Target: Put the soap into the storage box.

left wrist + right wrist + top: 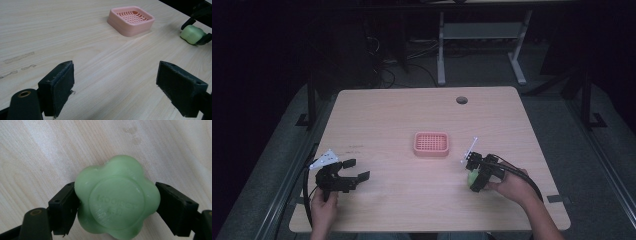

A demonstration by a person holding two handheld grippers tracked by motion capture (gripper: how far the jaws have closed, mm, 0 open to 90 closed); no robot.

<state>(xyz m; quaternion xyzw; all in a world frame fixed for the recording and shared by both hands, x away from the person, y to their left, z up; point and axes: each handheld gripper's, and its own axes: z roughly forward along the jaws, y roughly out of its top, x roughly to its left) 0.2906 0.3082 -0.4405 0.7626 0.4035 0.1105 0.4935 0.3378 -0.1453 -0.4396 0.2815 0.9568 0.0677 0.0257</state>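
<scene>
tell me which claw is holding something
The right claw: its jaws are shut on the green soap. The left claw stands open over bare table.

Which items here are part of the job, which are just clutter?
In the job:
- green soap, clamped between the right tool's jaws
- pink soap dish, mid-table, empty
- left tool, open, holding nothing

Lying about:
- cable hole at the table's far edge
- desk frame and loose cables on the floor behind
</scene>
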